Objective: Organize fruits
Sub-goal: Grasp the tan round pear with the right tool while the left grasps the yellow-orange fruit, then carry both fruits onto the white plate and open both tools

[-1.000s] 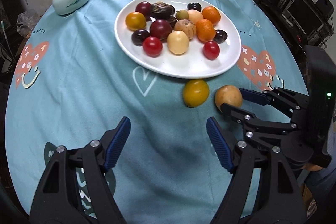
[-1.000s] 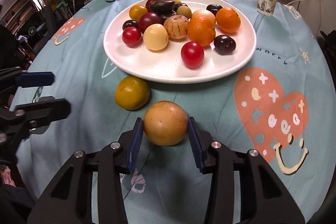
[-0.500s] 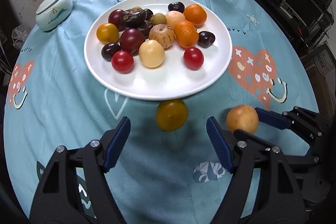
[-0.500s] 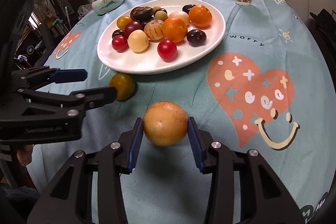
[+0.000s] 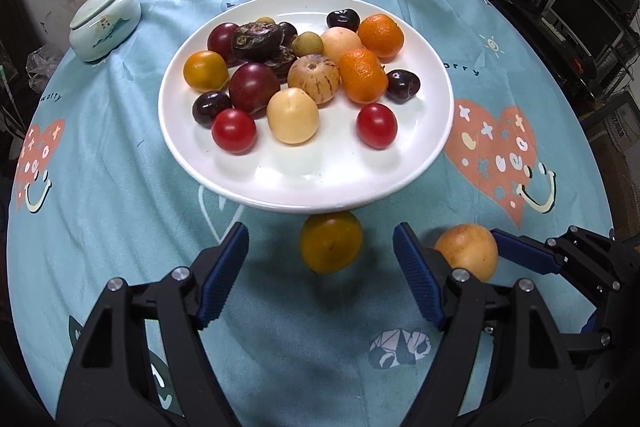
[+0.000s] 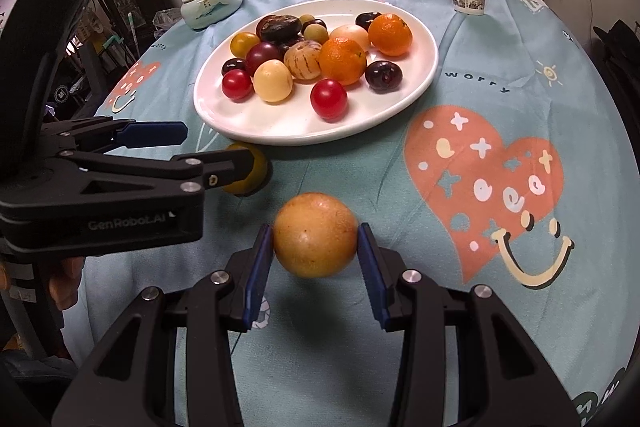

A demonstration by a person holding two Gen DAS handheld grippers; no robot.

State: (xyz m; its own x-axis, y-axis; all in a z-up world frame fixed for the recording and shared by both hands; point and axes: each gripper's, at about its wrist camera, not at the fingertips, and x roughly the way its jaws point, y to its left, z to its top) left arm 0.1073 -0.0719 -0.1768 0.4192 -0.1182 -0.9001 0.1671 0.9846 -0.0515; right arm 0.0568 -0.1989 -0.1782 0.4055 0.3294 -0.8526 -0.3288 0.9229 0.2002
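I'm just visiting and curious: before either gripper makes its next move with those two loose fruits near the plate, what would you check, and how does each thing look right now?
1. Right gripper has its fruit: ok, both pads press the tan round fruit.
2. That fruit clear of the tablecloth: looks ok, a shadow lies beneath it.
3. Left gripper lined up: ok, open, with the yellow-orange fruit between its fingers, not gripped.
4. Room on the white plate: ok, its near part is bare.
5. Grippers apart: ok, but close side by side.
6. Yellow-orange fruit free of the plate rim: cannot tell.
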